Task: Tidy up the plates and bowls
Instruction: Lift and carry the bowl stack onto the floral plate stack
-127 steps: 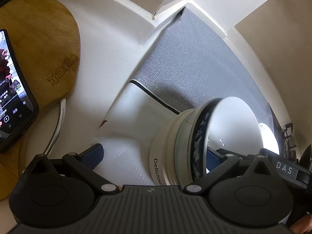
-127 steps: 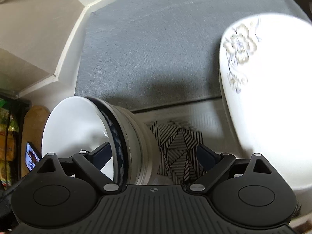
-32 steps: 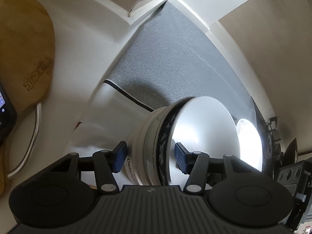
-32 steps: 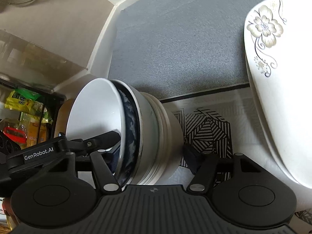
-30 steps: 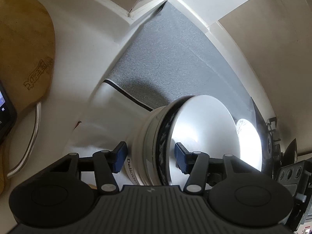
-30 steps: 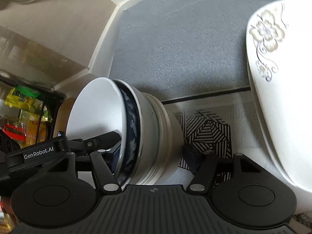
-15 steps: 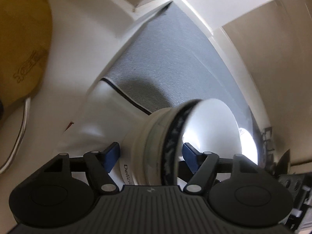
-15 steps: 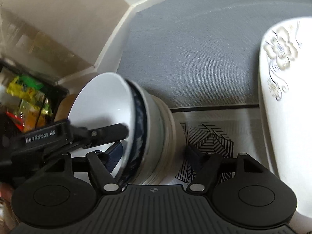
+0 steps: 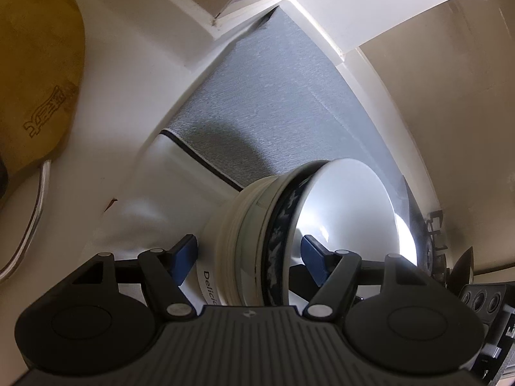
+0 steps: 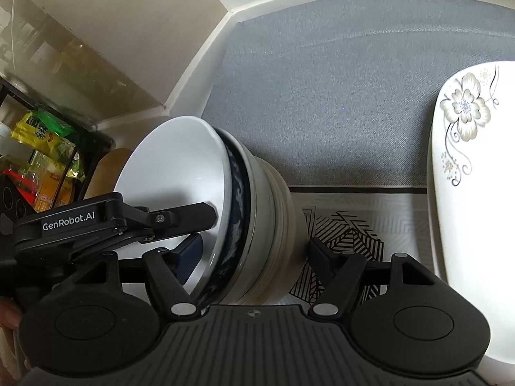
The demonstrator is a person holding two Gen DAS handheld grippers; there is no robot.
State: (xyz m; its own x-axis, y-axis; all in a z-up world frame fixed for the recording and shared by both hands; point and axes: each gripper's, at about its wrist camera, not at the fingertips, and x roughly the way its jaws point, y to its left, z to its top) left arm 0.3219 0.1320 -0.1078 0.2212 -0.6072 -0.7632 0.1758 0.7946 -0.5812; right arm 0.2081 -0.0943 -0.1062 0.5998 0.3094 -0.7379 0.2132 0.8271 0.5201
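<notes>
Since a second ago both hand-held grippers, the left (image 9: 249,255) and the right (image 10: 254,255), have opened slightly around the stack of bowls (image 10: 225,212), which stands on the patterned mat (image 10: 347,225) beside the flowered plate (image 10: 473,193), so it seems placed.

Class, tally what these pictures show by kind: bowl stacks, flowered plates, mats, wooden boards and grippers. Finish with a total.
bowl stack: 1
flowered plate: 1
mat: 1
wooden board: 1
grippers: 2, the left gripper and the right gripper
Total: 6
</notes>
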